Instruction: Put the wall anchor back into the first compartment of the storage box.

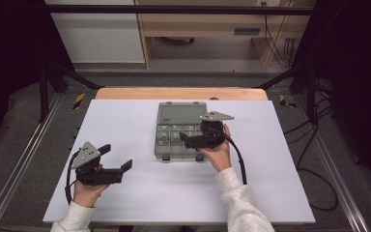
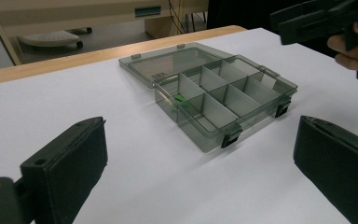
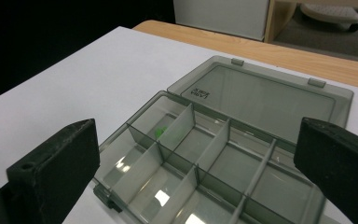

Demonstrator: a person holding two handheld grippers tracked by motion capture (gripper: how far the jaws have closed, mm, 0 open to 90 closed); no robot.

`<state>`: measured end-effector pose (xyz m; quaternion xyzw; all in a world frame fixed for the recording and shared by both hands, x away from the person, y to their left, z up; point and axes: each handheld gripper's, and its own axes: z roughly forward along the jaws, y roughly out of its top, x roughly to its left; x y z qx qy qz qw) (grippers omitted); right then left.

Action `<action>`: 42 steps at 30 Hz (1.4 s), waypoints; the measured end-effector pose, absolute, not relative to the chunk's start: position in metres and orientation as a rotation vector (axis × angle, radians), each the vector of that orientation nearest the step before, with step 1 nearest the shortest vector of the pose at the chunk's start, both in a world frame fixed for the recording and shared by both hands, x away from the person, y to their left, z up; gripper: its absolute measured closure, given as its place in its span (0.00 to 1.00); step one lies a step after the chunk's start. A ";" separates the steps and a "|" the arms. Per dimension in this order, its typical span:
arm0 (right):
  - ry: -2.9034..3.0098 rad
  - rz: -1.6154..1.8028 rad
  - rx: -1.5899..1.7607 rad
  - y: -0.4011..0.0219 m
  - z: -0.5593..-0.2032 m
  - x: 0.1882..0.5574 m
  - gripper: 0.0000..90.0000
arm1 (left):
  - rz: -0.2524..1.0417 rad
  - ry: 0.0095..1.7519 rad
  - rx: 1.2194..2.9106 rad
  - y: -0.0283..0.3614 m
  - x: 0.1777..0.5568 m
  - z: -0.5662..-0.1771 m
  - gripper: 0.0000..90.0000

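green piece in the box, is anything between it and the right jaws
Nothing visible. The lid lies flat open behind the box, and the right gripper hangs above the compartments with its jaws apart and bare. The green piece lies uncovered in a back compartment, walled by low dividers only.

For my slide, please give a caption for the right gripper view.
Open tool above an open grey box; a small green piece lies in one compartment.

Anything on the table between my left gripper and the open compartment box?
Nothing: in the high view, only bare white tabletop lies between the open left gripper and the clear grey plastic compartment box. The left gripper view shows the same bare stretch.
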<state>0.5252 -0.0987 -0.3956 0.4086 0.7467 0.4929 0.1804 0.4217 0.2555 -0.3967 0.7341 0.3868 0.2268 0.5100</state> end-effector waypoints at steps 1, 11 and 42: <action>2.104 1.401 1.152 -0.102 -0.395 0.521 0.01 | 0.546 0.931 1.767 0.255 0.422 -0.397 0.03; 2.051 1.436 1.083 -0.135 -0.393 0.490 0.00 | 0.548 0.930 1.774 0.255 0.422 -0.398 0.03; 1.915 1.456 1.088 -0.224 -0.427 0.422 0.00 | 0.540 0.933 1.782 0.252 0.422 -0.406 0.03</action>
